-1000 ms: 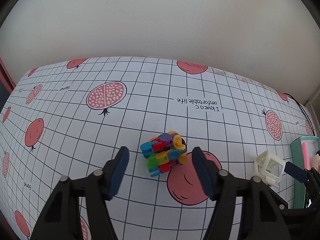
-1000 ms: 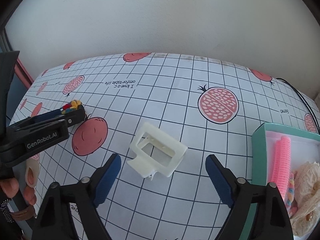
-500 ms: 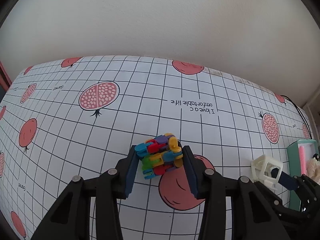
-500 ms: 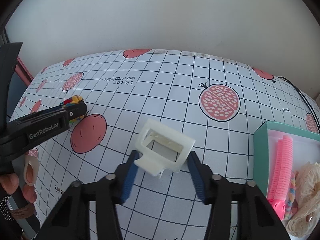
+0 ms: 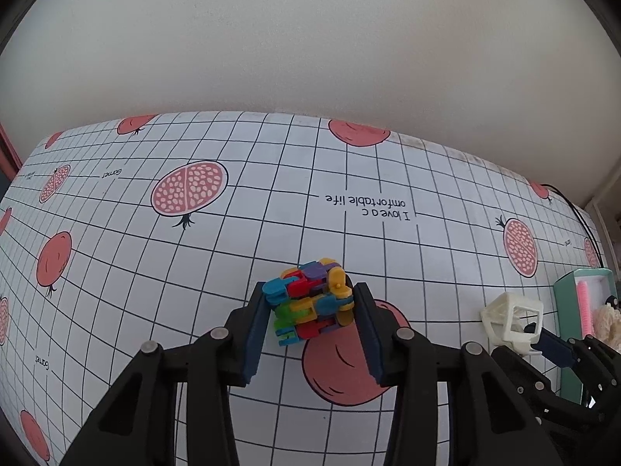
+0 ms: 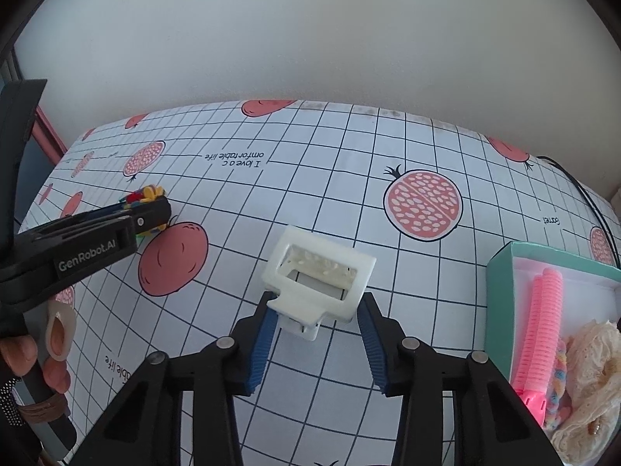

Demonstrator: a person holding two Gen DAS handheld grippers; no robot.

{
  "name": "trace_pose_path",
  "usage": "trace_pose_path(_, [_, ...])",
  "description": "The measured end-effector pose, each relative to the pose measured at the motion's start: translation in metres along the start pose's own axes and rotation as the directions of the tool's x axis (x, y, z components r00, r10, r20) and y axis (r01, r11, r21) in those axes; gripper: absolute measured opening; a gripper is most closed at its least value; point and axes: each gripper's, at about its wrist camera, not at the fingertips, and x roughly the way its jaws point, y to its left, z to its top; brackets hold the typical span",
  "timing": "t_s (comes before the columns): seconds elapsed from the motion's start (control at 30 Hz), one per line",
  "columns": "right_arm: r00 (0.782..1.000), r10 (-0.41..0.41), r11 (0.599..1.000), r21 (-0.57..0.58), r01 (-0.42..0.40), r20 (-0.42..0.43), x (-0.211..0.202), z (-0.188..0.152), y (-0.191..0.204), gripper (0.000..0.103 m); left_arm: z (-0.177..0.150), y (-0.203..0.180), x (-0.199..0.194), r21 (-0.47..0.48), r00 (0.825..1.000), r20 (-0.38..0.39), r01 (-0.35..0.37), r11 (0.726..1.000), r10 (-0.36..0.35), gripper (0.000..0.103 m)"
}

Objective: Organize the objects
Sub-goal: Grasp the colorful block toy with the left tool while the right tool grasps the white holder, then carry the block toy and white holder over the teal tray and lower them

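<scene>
Left gripper [image 5: 310, 306] clenched on multicoloured block toy [image 5: 310, 303]; right gripper [image 6: 316, 322] clamps white hair claw clip [image 6: 318, 283] beside teal box [image 6: 500, 295].

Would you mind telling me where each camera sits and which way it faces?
Left wrist: on the left gripper, looking forward at the multicoloured toy between its fingers.
Right wrist: on the right gripper, facing the white hair claw; a hand shows at the left edge.
Shared: both objects, the pomegranate tablecloth, the teal box.
</scene>
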Motion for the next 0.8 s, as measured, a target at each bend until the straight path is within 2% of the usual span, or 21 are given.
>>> trace_pose_path(0.43, [0.999,0.015,1.000,0.005,-0.015,0.044,-0.016,0.002,-0.002,0.042,0.009,0.001,-0.023,-0.014,0.998,0.055,0.008,1.000,-0.007,0.044])
trace_pose_path(0.8, [0.994,0.024,1.000,0.017,-0.026,0.104,-0.055,0.008,-0.009,0.042,0.016,-0.006,-0.055,-0.029,0.996,0.094,0.014,0.999,-0.011,0.044])
